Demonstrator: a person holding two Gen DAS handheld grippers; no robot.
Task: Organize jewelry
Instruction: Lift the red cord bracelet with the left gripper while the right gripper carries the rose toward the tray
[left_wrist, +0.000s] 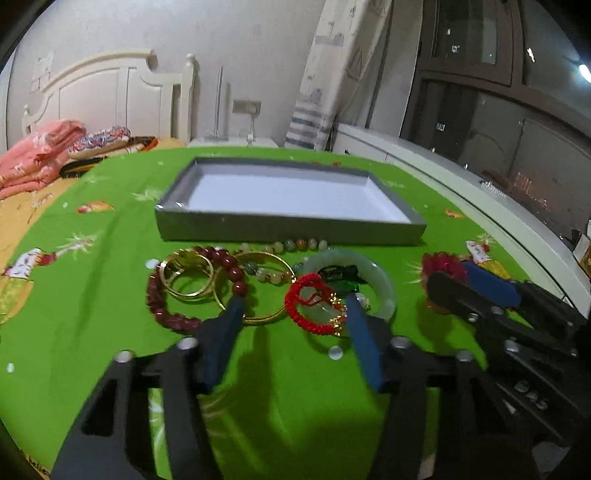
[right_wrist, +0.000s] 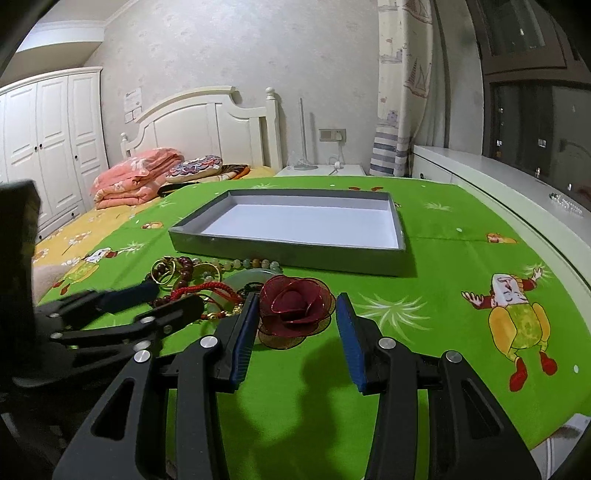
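Note:
An empty grey tray with a white floor lies on the green cloth. In front of it sits a jewelry pile: dark red bead bracelet, gold bangles, pale bead strand, jade bangle, red cord bracelet. My left gripper is open, its fingers straddling the pile. A dark red wire rose lies to the right of the pile. My right gripper is open with the rose between its fingers.
The green cartoon cloth covers the table. A bed with pink folded blanket lies to the left. A white window ledge runs along the right. My left gripper shows at the left of the right wrist view.

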